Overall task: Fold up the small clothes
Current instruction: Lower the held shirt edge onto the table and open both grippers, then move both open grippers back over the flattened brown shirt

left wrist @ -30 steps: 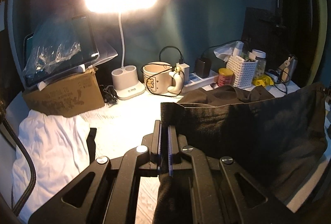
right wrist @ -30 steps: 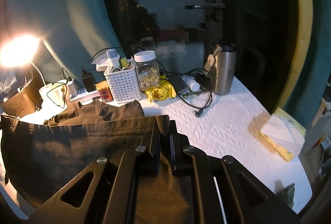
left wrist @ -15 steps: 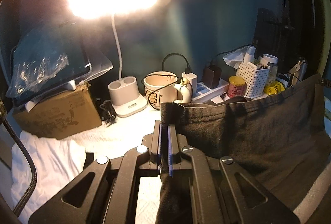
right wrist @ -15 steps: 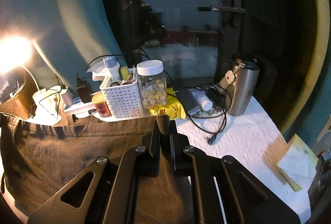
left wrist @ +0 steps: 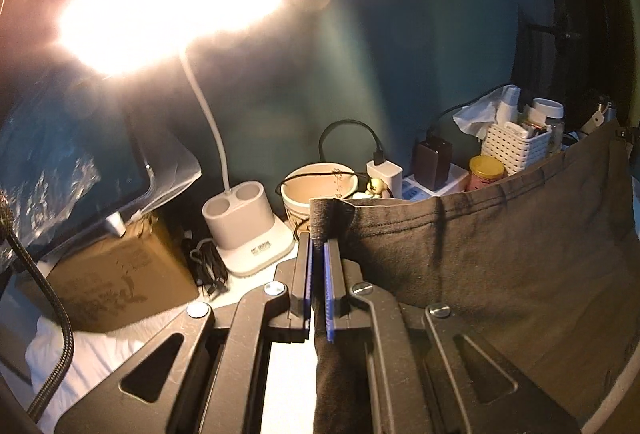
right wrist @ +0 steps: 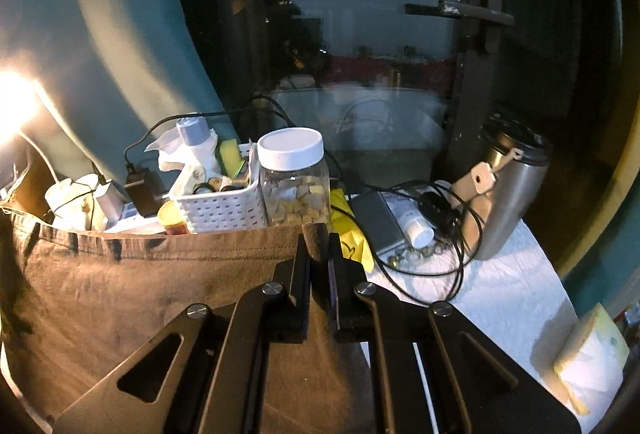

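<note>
A dark brown-grey garment [left wrist: 500,258] hangs stretched between my two grippers above the table. My left gripper [left wrist: 318,240] is shut on its left top corner, which sticks up between the jaws. My right gripper [right wrist: 319,242] is shut on the right top corner of the same garment [right wrist: 140,294]. The hemmed top edge runs taut from one gripper to the other. The cloth's lower part drops out of sight behind the gripper bodies. A white garment [left wrist: 80,354] lies on the table at lower left.
A lit desk lamp [left wrist: 248,230], a cardboard box [left wrist: 116,274], a mug [left wrist: 316,189], a white basket [right wrist: 220,201], a jar [right wrist: 294,181], cables and a steel tumbler [right wrist: 508,189] crowd the table's far side. A yellow-white pad [right wrist: 592,354] lies at right.
Both grippers have risen and moved toward the back clutter, lifting the garment off the table. The cloth now hangs higher and tauter between them.
</note>
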{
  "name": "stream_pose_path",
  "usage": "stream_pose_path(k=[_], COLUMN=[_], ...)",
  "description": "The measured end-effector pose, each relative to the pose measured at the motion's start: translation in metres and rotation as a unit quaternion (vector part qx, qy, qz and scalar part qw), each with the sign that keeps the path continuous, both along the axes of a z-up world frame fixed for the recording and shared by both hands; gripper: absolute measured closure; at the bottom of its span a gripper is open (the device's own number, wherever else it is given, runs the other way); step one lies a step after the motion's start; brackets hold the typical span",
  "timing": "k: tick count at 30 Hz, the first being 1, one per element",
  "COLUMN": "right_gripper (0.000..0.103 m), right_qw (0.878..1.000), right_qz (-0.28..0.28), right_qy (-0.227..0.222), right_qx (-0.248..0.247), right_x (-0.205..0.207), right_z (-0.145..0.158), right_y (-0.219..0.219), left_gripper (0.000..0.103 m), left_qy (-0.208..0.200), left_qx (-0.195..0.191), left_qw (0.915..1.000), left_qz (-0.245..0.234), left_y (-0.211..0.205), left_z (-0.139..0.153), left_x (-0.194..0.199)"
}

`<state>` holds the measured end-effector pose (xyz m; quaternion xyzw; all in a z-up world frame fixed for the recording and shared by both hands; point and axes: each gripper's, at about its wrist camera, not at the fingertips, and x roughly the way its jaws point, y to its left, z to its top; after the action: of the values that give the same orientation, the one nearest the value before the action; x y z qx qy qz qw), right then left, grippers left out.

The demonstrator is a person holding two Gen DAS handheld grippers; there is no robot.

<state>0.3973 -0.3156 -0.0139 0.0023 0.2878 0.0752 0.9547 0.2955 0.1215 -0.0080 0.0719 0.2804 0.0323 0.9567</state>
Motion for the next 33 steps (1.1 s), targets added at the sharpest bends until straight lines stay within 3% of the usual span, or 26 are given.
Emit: stream_pose_path(k=[11, 14, 15, 16, 17, 18, 19, 24, 33], right_gripper=[0.094, 0.094, 0.085, 0.071, 0.064, 0.057, 0.054, 0.054, 0.054], right_qw=[1.0, 0.998, 0.998, 0.998, 0.998, 0.998, 0.998, 0.998, 0.996], right_qz=[0.0, 0.004, 0.0, -0.006, -0.008, -0.009, -0.01, -0.015, -0.045], right_qy=[0.03, 0.064, 0.067, 0.063, 0.058, 0.056, 0.055, 0.054, 0.077], right_qx=[-0.009, -0.002, -0.003, -0.01, -0.017, -0.02, -0.02, -0.02, -0.02], right_x=[0.036, 0.046, 0.046, 0.044, 0.041, 0.039, 0.037, 0.017, -0.042], right_z=[-0.02, -0.031, -0.033, -0.033, -0.032, -0.031, -0.03, -0.028, -0.044], right_y=[0.013, 0.015, 0.015, 0.017, 0.019, 0.02, 0.021, 0.016, -0.019], left_gripper=[0.097, 0.095, 0.089, 0.074, 0.064, 0.045, 0.039, 0.039, 0.039], left_qy=[0.052, 0.07, 0.074, 0.074, 0.072, 0.067, 0.063, 0.064, 0.099], left_qx=[-0.016, -0.025, -0.036, -0.043, -0.052, -0.056, -0.059, -0.069, -0.131], left_qw=[0.9984, 0.9965, 0.9956, 0.9952, 0.9948, 0.9945, 0.9944, 0.9933, 0.9839], left_qz=[0.015, 0.039, 0.045, 0.047, 0.051, 0.057, 0.061, 0.066, 0.069], left_y=[0.009, 0.016, 0.02, 0.023, 0.026, 0.028, 0.03, 0.033, 0.034], left_z=[-0.03, -0.035, -0.036, -0.036, -0.035, -0.034, -0.033, -0.03, -0.047], left_x=[0.038, 0.042, 0.042, 0.041, 0.038, 0.035, 0.032, 0.012, -0.039])
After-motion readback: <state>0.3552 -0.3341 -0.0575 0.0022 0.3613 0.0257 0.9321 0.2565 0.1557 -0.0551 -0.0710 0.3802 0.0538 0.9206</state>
